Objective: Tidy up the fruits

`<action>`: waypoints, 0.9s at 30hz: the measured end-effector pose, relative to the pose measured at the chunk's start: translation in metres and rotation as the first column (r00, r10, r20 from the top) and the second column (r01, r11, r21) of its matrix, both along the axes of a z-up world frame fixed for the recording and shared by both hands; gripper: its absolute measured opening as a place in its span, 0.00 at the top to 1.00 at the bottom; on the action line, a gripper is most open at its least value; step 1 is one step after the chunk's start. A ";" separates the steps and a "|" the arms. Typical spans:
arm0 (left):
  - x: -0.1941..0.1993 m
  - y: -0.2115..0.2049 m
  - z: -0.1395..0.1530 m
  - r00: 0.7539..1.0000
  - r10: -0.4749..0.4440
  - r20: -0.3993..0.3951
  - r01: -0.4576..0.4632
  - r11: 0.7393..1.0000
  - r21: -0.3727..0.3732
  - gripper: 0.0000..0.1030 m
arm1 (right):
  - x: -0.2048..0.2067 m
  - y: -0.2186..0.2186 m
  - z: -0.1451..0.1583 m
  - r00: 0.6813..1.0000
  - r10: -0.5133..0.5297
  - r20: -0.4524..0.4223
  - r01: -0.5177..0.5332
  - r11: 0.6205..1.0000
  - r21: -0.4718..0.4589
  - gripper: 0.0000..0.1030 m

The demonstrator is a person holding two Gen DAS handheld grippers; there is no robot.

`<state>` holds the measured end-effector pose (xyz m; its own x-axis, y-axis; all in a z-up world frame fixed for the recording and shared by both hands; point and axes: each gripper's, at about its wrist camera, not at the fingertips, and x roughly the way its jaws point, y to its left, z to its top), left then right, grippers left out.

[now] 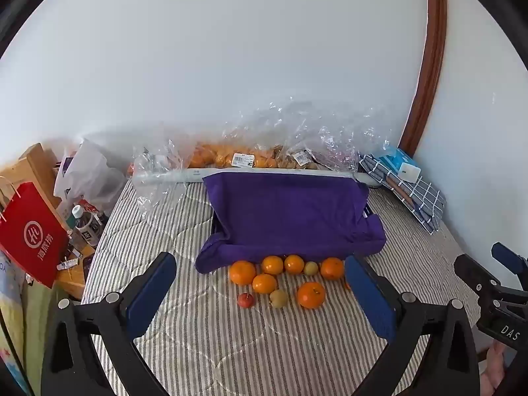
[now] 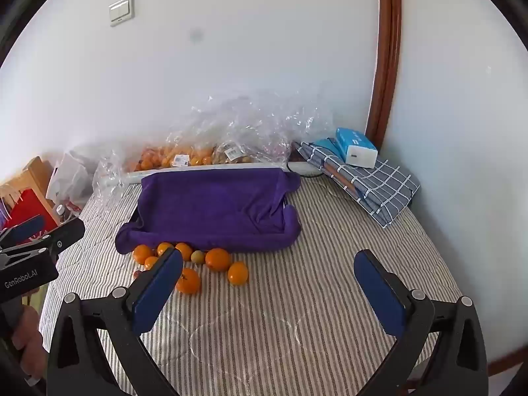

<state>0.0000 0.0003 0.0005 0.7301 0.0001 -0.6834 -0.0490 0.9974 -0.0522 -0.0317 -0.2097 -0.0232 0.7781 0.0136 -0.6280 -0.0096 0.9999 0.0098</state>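
Lying outside purple-lined tray (nothing visible inside): oranges.

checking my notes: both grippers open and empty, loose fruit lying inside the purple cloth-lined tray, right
Not quite. Both the left gripper and right gripper are open and empty, but the loose fruit lies on the striped bedding in front of the purple cloth-lined tray, not inside it; the left wrist view shows this.

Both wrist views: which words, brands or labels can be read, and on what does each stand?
"DAS": black body of the right gripper, seen from the left wrist.
"GenRobot.AI": black body of the left gripper, seen from the right wrist.
Red paper bag: white round logo and Chinese characters, too blurred to read.
White barcode stickers on the clear plastic fruit bags: too small.
Blue tissue pack: unreadable.
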 end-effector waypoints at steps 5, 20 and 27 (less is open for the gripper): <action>-0.003 0.000 -0.002 1.000 -0.005 0.017 0.006 1.000 -0.007 0.00 | 0.000 0.000 0.001 1.000 -0.003 0.000 0.003 1.000 -0.001 0.00; -0.004 0.001 0.002 1.000 0.006 0.000 -0.006 1.000 -0.011 0.00 | -0.004 0.000 0.004 1.000 -0.003 0.007 0.003 1.000 -0.007 0.00; -0.003 0.003 0.002 1.000 0.008 0.003 -0.008 1.000 -0.013 0.00 | -0.005 -0.002 0.002 1.000 -0.004 0.014 0.004 1.000 -0.005 0.00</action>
<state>-0.0033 0.0028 0.0021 0.7323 -0.0025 -0.6809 -0.0569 0.9963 -0.0649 -0.0368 -0.2114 -0.0216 0.7866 0.0079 -0.6174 -0.0060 1.0000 0.0051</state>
